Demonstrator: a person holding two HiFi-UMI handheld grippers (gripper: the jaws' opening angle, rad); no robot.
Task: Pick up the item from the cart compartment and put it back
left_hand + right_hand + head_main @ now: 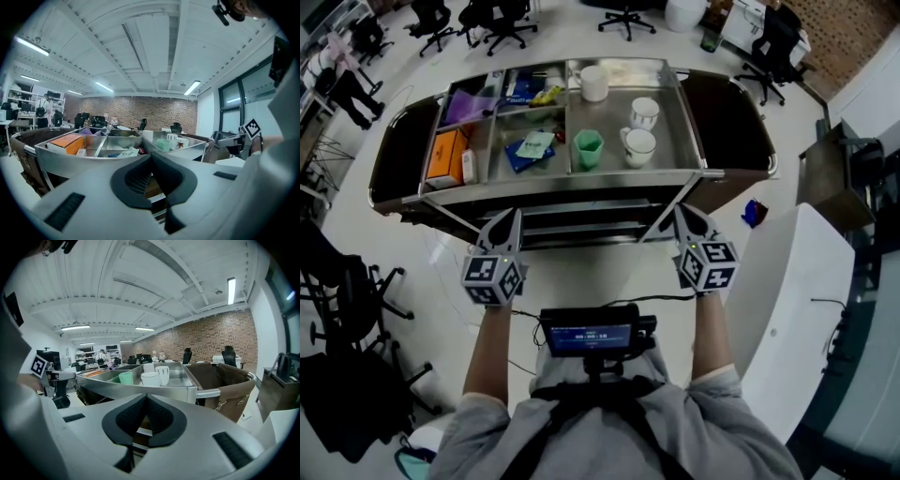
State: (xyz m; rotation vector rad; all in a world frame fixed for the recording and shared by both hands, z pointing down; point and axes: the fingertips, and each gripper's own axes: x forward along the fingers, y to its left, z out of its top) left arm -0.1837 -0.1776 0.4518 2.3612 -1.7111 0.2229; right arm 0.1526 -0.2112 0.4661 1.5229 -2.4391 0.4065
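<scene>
A steel cart (609,176) stands in front of me with its top split into compartments. The right compartment holds a green cup (588,148), two white mugs (644,112) (637,146) and a white tub (593,82). The middle one holds a blue packet (530,150), and the left one an orange box (446,155). My left gripper (511,223) hovers just short of the cart's near edge, shut and empty. My right gripper (682,217) is level with it, also shut with nothing held. The green cup (125,377) and mugs (161,374) show beyond the right gripper (146,397); the orange box (66,143) shows beyond the left gripper (151,155).
Brown fabric bags hang on the cart's two ends (733,122) (401,150). A white table (787,300) stands to my right, with a small blue object (754,213) on the floor near it. Office chairs (502,21) stand behind the cart and at my left (347,300).
</scene>
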